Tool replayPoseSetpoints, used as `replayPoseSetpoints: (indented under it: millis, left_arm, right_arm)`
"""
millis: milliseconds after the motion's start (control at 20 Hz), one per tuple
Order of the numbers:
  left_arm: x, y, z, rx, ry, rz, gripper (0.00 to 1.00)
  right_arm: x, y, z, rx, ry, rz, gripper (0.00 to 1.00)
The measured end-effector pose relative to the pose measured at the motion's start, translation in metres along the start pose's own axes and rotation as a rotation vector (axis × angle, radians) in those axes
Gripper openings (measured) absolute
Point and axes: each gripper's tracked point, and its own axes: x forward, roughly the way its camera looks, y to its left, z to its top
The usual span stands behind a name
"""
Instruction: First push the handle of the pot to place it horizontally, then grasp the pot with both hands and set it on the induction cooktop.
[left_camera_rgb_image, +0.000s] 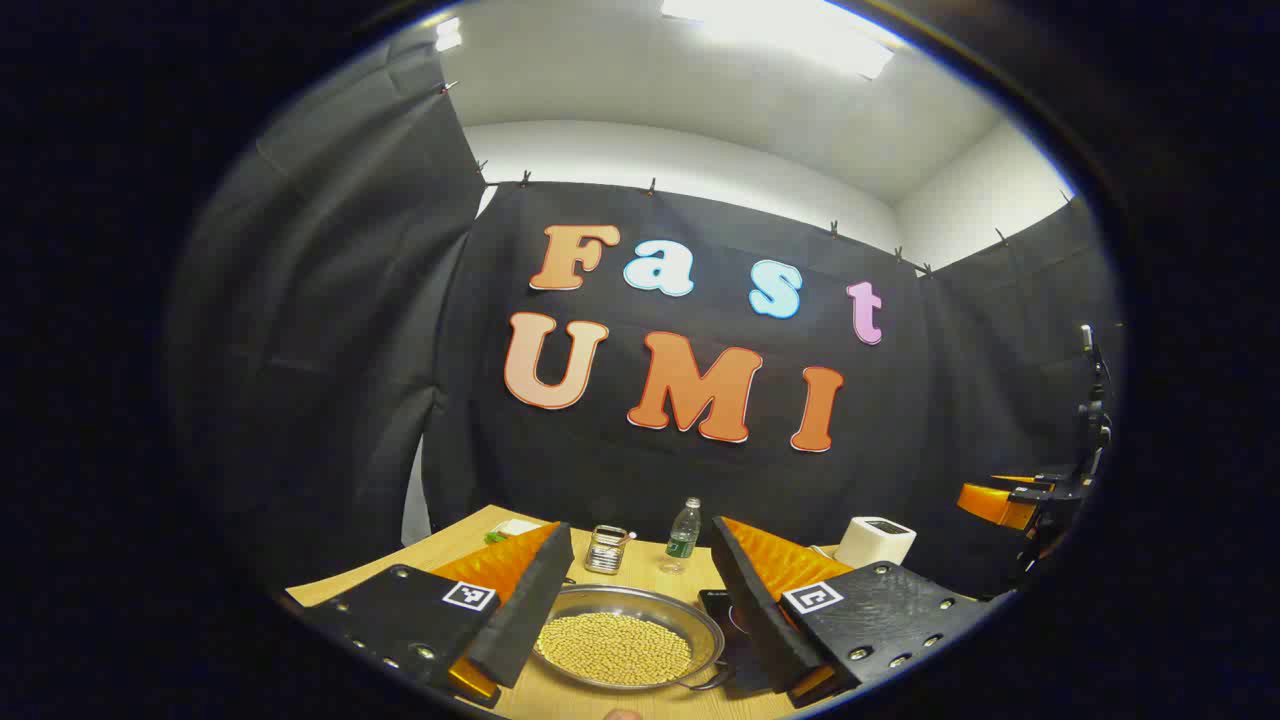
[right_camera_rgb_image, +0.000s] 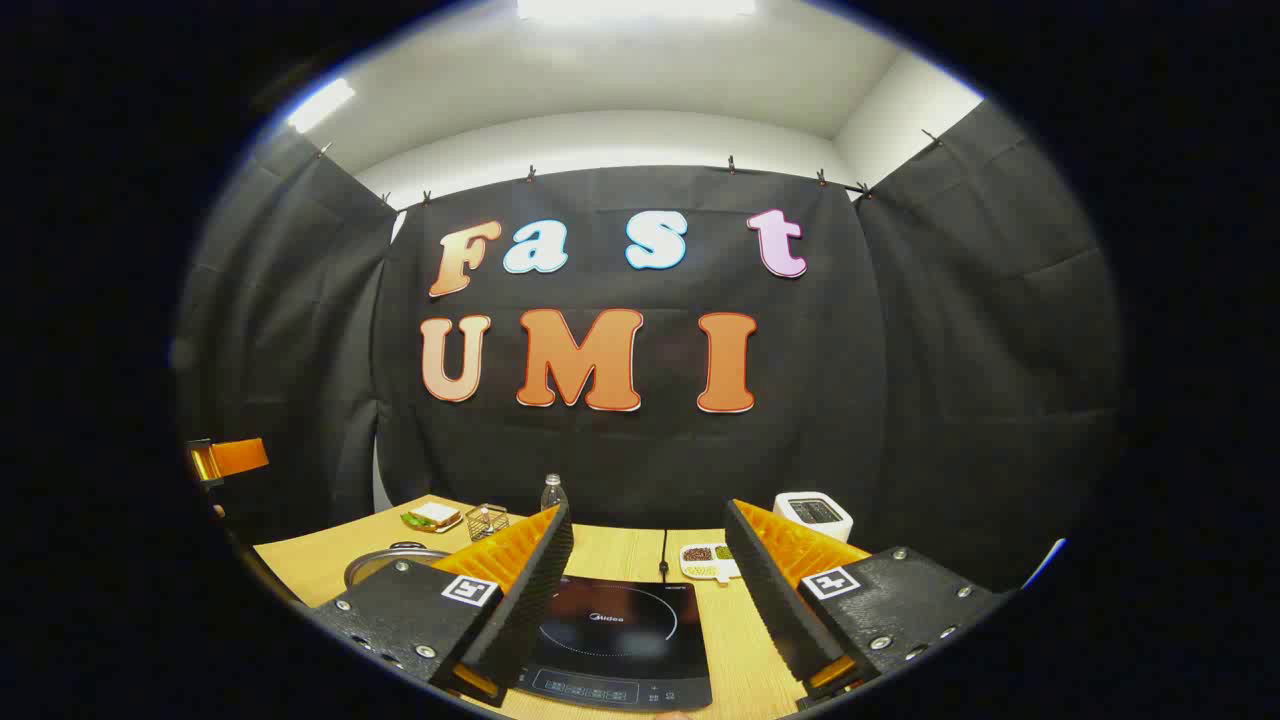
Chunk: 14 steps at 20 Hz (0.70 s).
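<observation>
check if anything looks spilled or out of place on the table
Nothing looks spilled: the beans sit inside the pot. The pot is still beside the induction cooktop, not on it, with both grippers open.

Brand word "Midea" on the induction cooktop (right_camera_rgb_image: 615, 625), its control-panel markings too small to read

Pot and cooktop side by side on the table

The pot (left_camera_rgb_image: 628, 640) holds beans (left_camera_rgb_image: 615, 648); the induction cooktop (right_camera_rgb_image: 615, 640) lies just right of it. Behind them stand a bottle (left_camera_rgb_image: 684, 530) and wire holder (left_camera_rgb_image: 606, 549); a white box (right_camera_rgb_image: 813, 514) sits far right.
</observation>
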Motion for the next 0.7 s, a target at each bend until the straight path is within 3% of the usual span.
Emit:
replayPoseSetpoints:
  millis: [350,400,500,700]
  left_arm:
    - [0.007,-0.024,-0.001,0.043,0.005,-0.034,0.88]
    - [0.009,-0.024,-0.003,0.047,0.011,-0.035,0.88]
    - [0.01,-0.025,-0.004,0.058,0.016,-0.036,0.89]
    - [0.012,-0.027,-0.006,0.054,0.025,-0.044,0.88]
  right_arm:
    - [0.005,-0.019,-0.005,0.016,0.024,-0.035,0.95]
    - [0.004,-0.021,-0.006,0.018,0.025,-0.036,1.0]
    - [0.004,-0.023,-0.005,0.022,0.024,-0.038,0.95]
    - [0.003,-0.027,-0.003,0.029,0.019,-0.045,0.95]
